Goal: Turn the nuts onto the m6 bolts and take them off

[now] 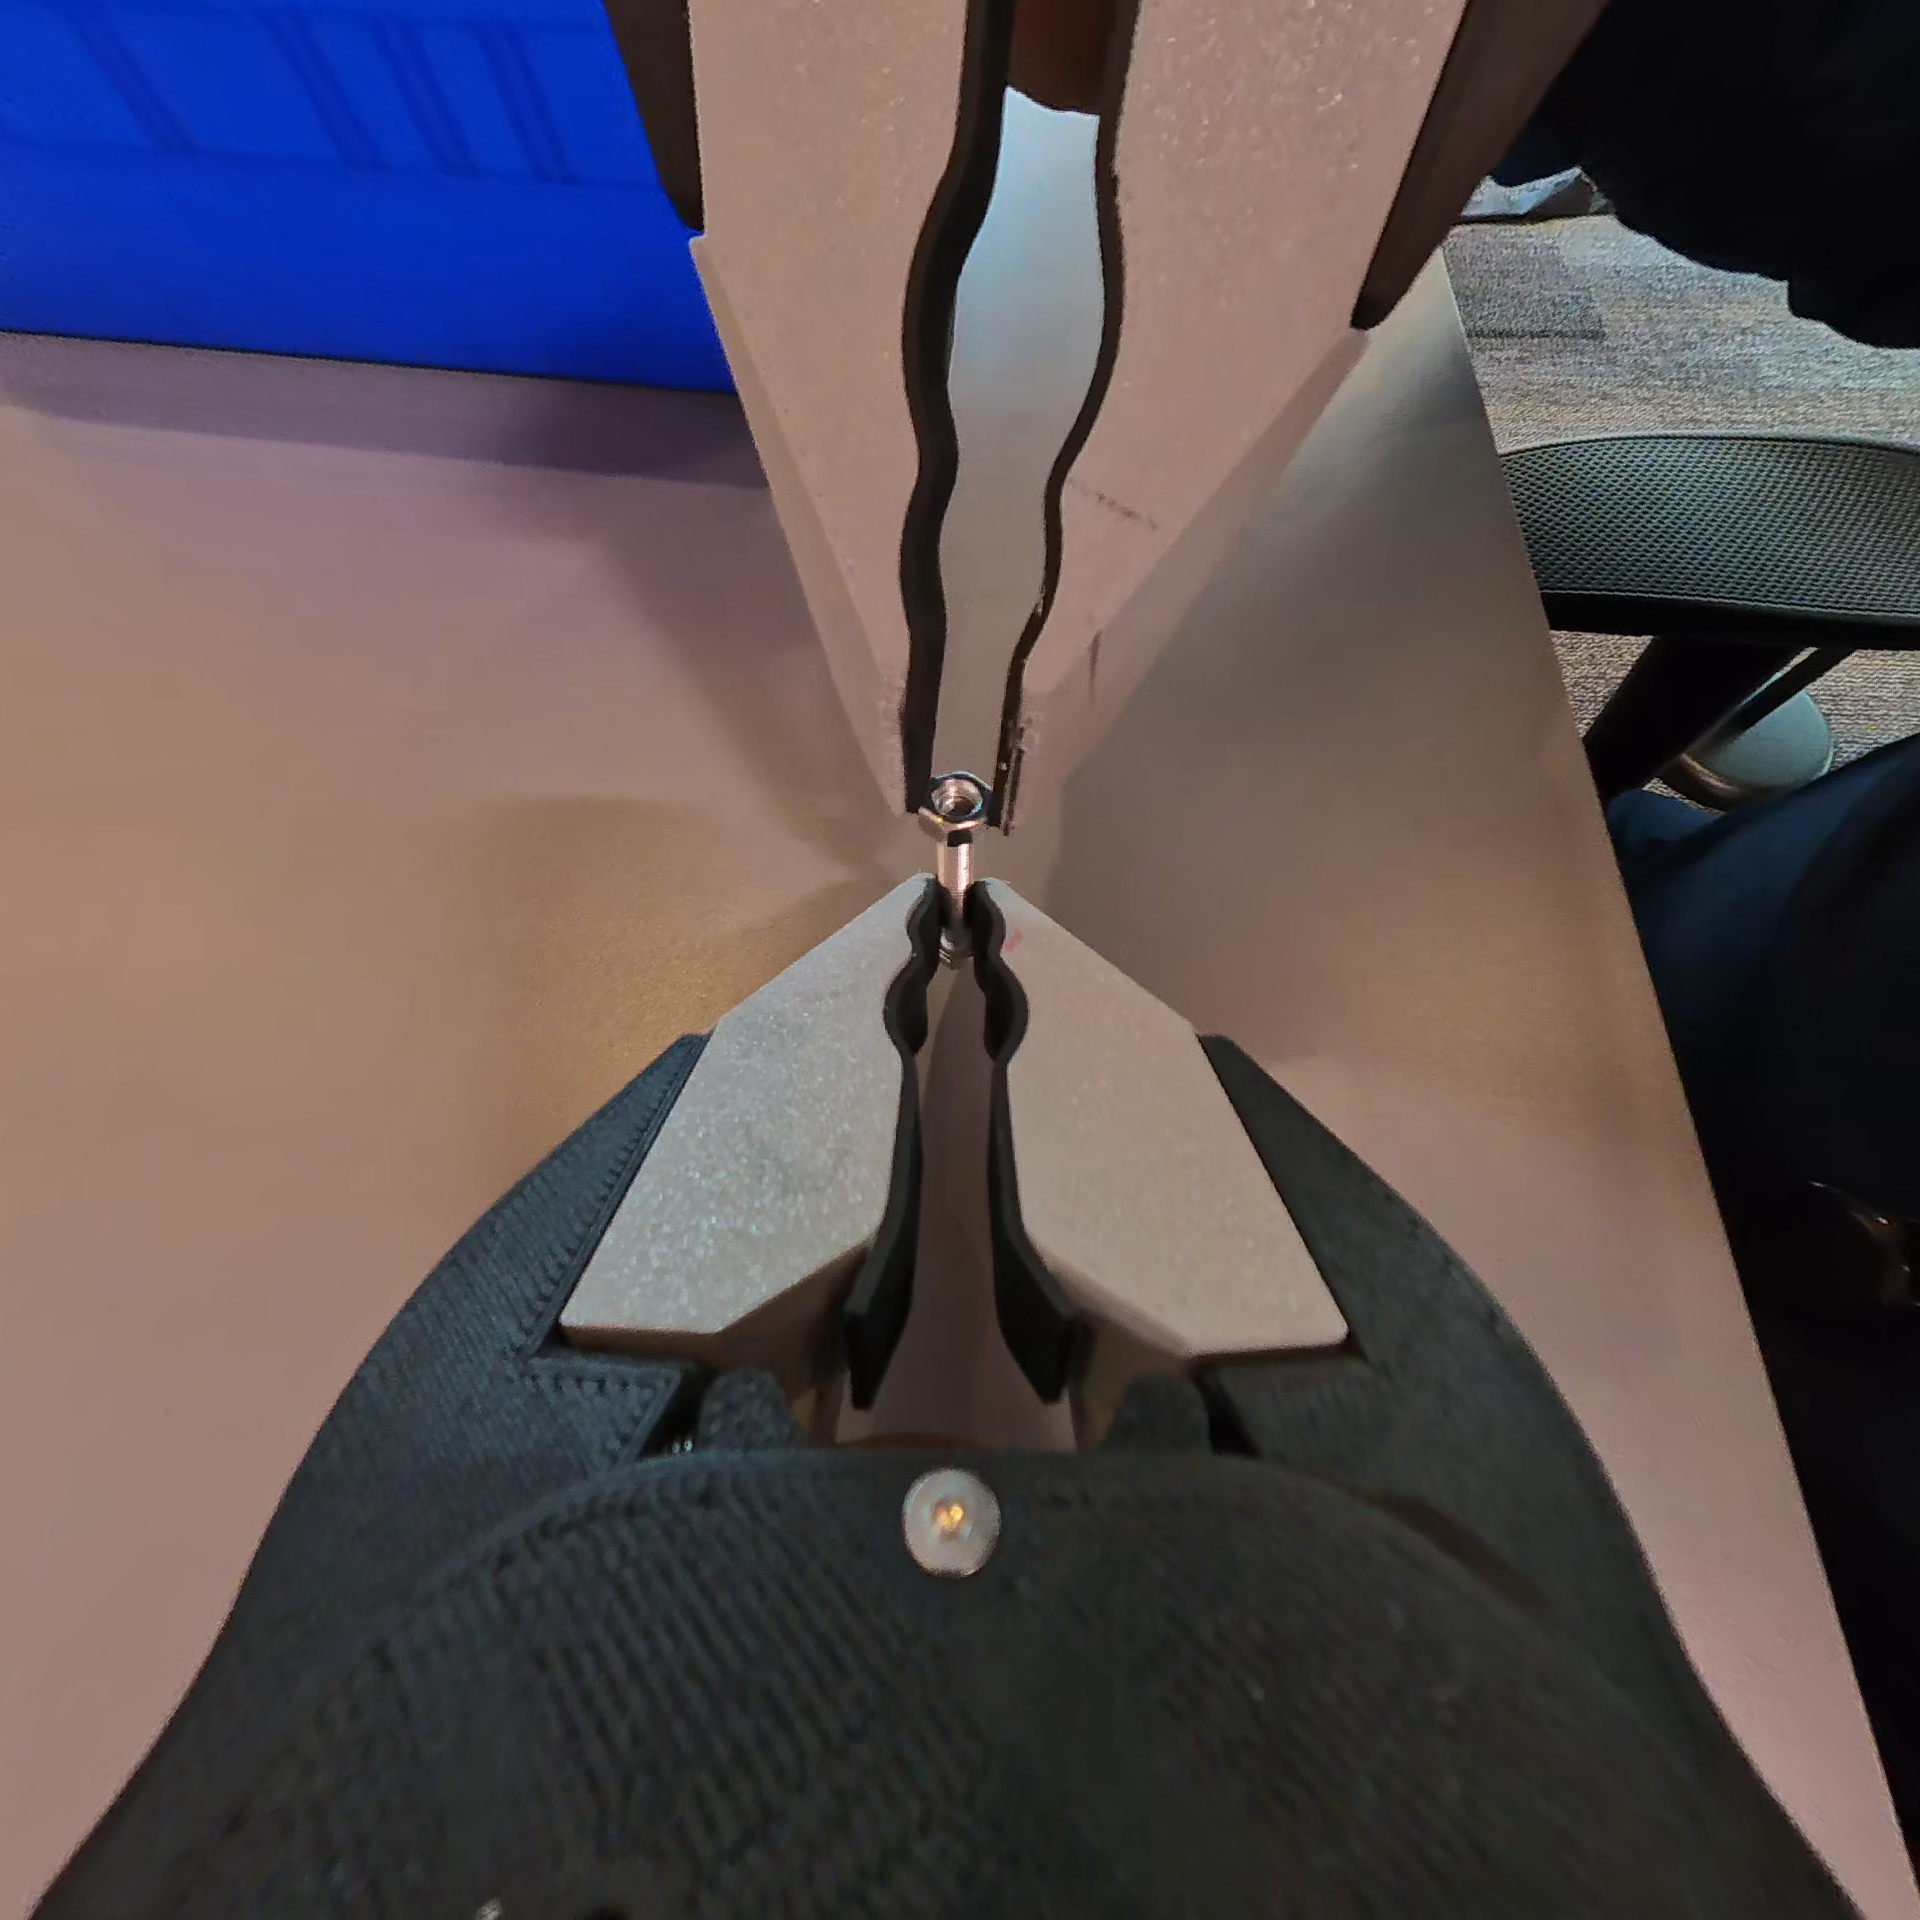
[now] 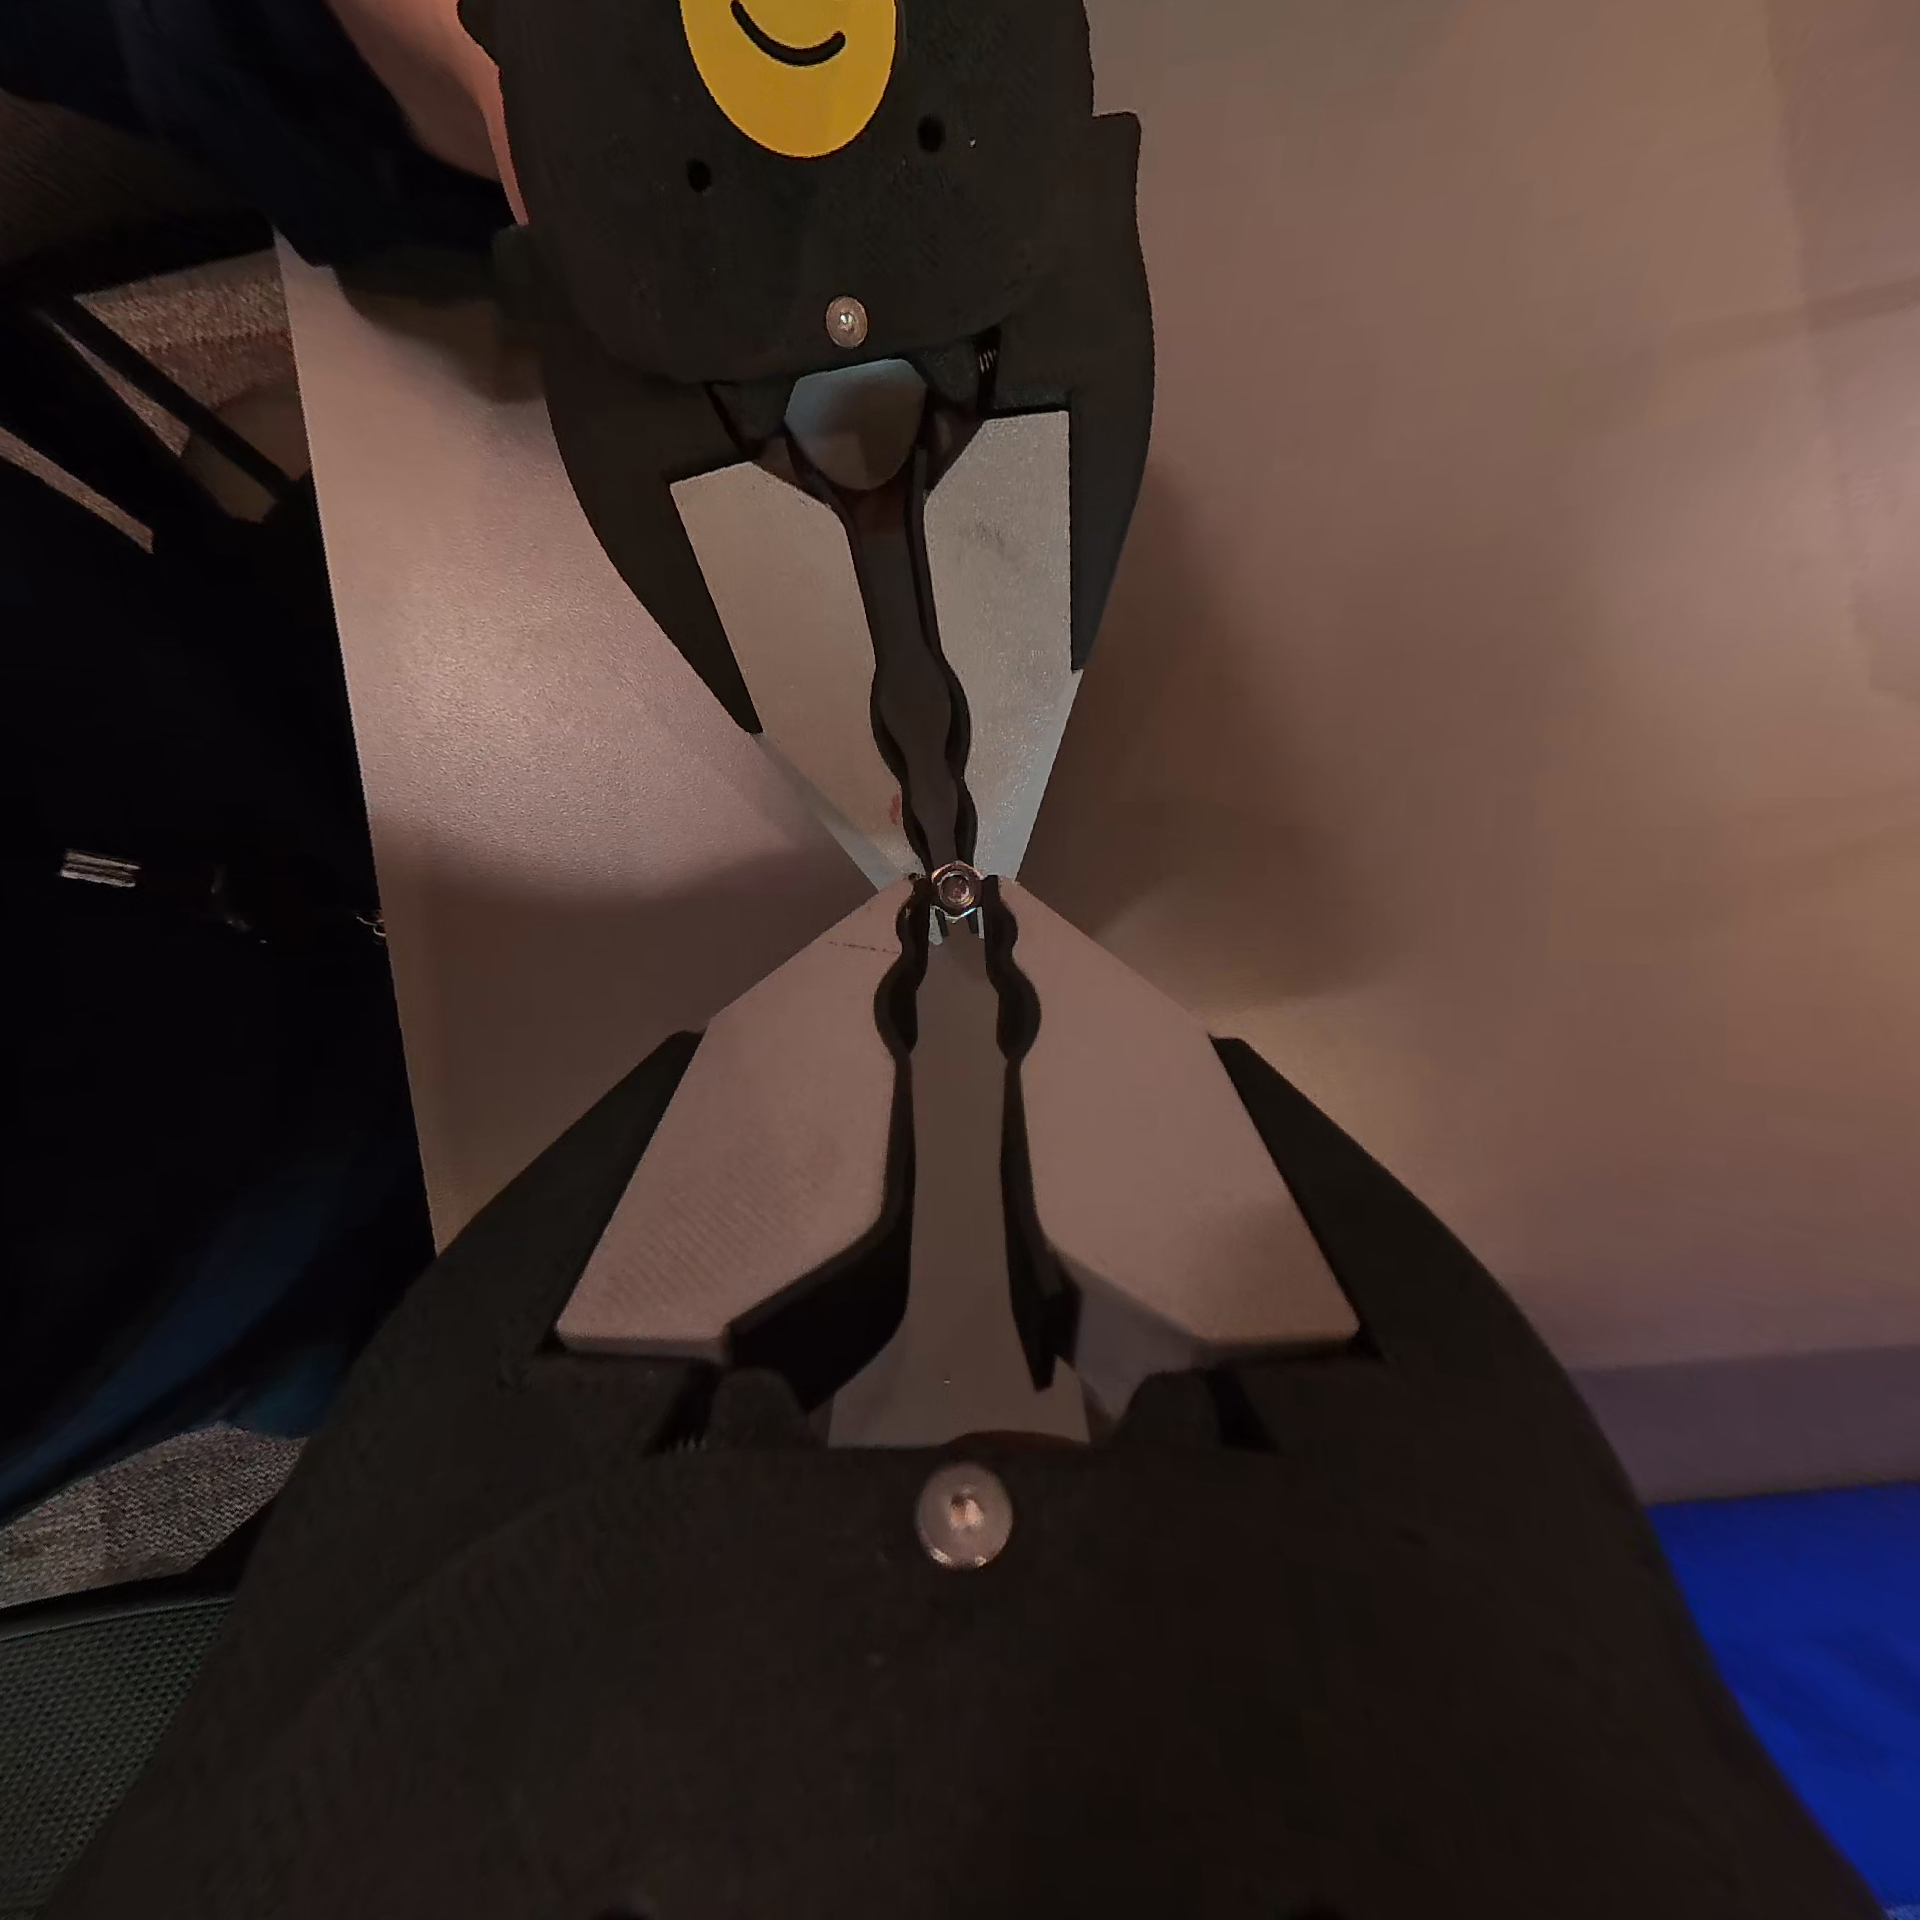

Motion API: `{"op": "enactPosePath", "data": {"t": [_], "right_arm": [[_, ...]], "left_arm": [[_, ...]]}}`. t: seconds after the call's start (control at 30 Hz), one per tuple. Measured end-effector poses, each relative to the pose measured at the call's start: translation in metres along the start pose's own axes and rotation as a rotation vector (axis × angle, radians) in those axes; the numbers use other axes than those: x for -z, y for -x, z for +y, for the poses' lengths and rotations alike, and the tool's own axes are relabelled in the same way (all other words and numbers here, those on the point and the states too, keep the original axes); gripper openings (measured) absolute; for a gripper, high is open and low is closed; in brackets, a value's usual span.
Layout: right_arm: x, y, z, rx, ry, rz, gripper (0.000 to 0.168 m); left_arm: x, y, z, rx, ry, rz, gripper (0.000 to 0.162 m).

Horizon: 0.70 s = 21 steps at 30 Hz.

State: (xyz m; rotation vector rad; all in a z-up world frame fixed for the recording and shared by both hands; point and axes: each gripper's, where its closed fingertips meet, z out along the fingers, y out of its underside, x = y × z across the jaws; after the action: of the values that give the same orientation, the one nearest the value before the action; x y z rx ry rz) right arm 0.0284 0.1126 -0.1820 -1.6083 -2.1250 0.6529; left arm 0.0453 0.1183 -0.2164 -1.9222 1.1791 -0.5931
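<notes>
Right now I have both grippers meeting nose to nose above the pale counter (image 1: 312,935). My left gripper (image 1: 954,914) has its jaws pinched narrow on the bolt (image 1: 954,868) — they hold it by the threaded end, and the smooth shiny shank sticks out past the tips. My right gripper (image 2: 954,906) has its jaws closed on the nut (image 2: 954,891), squeezing two of its flat sides. From the left wrist view the nut (image 1: 951,805) sits at the far end of the bolt, and I can see the hole through it. I cannot tell how far it is turned on.

Both pieces are tiny, hard and light. They are steel, so they will not bend or break, but they are smooth and slippery, and a small slip could send either one down onto the counter and rolling away. I think the nut is best held by its flat sides, as it is now, because the corners would let it spin loose. The bolt wants a firm squeeze on the threads, since the rough part grips the black rubber pads (image 1: 914,997) better than the smooth part — and it must stay straight in line with the nut, or the threads could jam.
</notes>
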Motion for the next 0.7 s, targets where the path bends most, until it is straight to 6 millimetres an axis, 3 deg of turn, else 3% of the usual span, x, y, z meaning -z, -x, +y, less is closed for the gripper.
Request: {"op": "enactPosePath", "data": {"t": [0.03,0.7], "right_arm": [[0.0000,0.0001,0.0001,0.000,0.001,0.000,0.007],[0.0006,0.0009,-0.0006,0.010,0.024,0.000,0.007]], "left_arm": [[0.0000,0.0000,0.0000,0.000,0.000,-0.001,0.004],[0.0002,-0.0007,-0.0001,0.005,-0.003,0.007,0.004]]}}
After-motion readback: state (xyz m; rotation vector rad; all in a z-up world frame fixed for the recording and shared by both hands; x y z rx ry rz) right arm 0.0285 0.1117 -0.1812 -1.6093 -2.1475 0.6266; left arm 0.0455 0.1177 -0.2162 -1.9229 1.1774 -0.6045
